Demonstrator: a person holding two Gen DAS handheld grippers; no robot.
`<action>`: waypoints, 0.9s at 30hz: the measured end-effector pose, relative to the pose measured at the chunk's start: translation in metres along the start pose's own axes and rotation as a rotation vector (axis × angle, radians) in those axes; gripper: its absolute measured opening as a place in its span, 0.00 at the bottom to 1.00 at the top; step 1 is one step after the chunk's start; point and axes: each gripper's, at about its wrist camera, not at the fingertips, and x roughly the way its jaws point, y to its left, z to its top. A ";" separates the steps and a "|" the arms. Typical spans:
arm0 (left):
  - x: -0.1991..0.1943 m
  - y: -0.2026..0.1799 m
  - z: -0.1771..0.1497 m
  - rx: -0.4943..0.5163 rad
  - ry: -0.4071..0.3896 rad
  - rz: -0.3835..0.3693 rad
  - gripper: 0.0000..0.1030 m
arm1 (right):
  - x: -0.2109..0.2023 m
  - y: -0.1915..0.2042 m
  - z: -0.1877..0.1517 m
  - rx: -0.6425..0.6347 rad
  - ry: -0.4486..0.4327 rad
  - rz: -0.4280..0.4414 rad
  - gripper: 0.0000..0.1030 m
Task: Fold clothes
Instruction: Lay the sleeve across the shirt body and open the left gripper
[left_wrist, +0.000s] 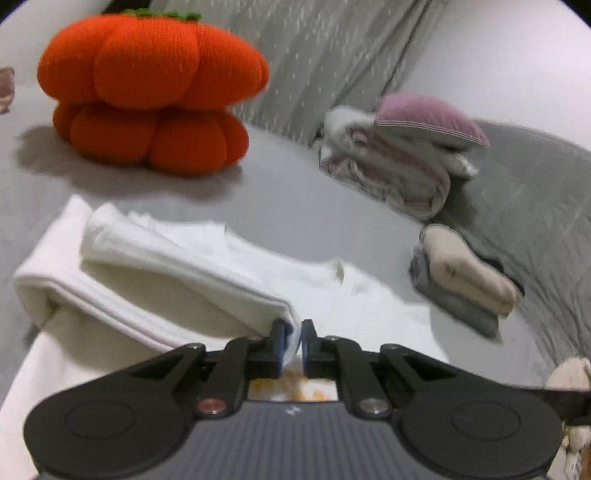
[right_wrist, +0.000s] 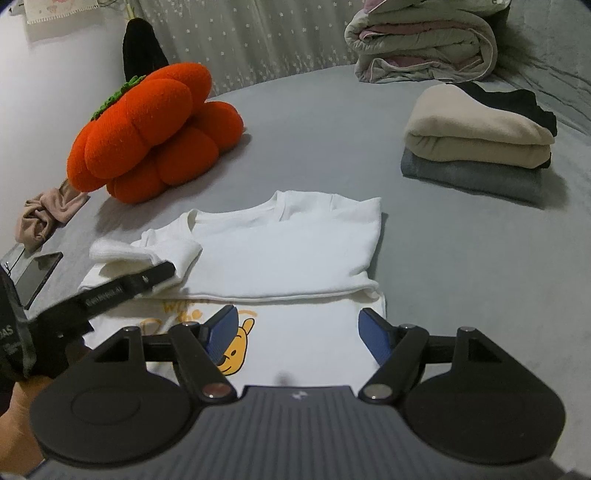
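Note:
A white sweatshirt (right_wrist: 288, 251) lies on the grey bed sheet (right_wrist: 332, 129), collar far from me, its top part folded down over a yellow bear print (right_wrist: 232, 354). Its left sleeve (left_wrist: 147, 280) is laid across the body. My left gripper (left_wrist: 293, 328) stands only a narrow gap apart, and the sleeve's end still lies between the pads without being squeezed. In the right wrist view, the left gripper's finger (right_wrist: 129, 284) rests over that sleeve. My right gripper (right_wrist: 297, 317) hovers open above the shirt's near part, with nothing between its fingers.
An orange pumpkin cushion (right_wrist: 147, 136) sits far left. A folded beige and grey stack (right_wrist: 476, 147) is at the right, with rolled bedding (right_wrist: 421, 48) behind it. A phone (right_wrist: 37, 277) and a brownish cloth (right_wrist: 48, 214) lie at the left edge.

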 end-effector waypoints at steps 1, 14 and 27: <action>-0.001 0.002 0.000 0.002 0.010 -0.003 0.16 | 0.001 0.000 0.000 0.000 0.002 0.000 0.73; -0.083 0.015 0.028 -0.009 -0.058 0.070 0.65 | 0.012 0.015 -0.007 -0.050 0.017 0.007 0.73; -0.087 0.096 0.055 -0.140 0.049 0.321 0.85 | 0.022 0.073 -0.033 -0.243 -0.014 -0.016 0.73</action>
